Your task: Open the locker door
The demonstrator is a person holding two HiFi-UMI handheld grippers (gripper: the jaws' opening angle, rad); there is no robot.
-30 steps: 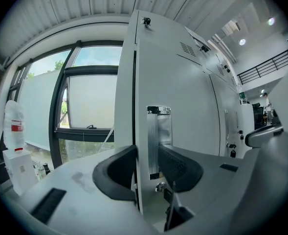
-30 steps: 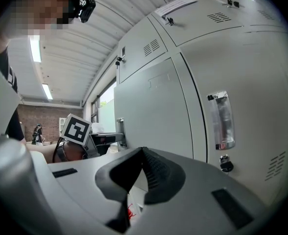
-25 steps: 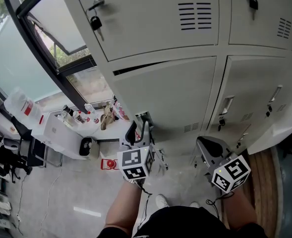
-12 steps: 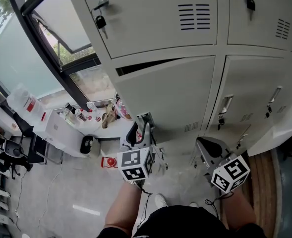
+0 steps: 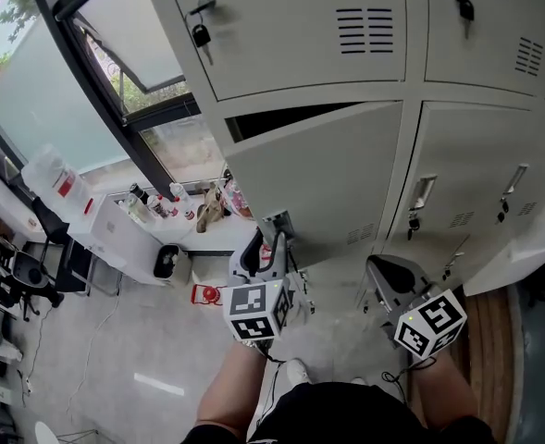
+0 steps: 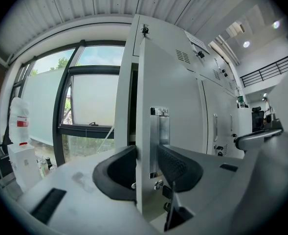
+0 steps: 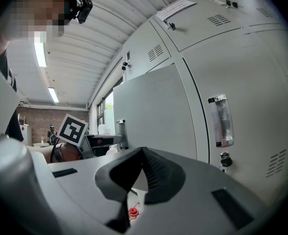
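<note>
Grey sheet-metal locker door (image 5: 318, 178) is standing ajar, and we are gripping its free edge with the left gripper (image 5: 266, 239). In the left gripper view its jaws are standing partway apart, one pad behind the door's edge and one on its front, pressing beside the chrome handle (image 6: 159, 131). The locker's inside is showing only as a dark slit (image 5: 291, 117) along the door's top. The lock (image 6: 158, 184) below the handle is half hidden by a jaw. We are holding the right gripper (image 5: 388, 274) low to the right, its jaws pressed together on nothing; from the head view its tips are hard to make out.
</note>
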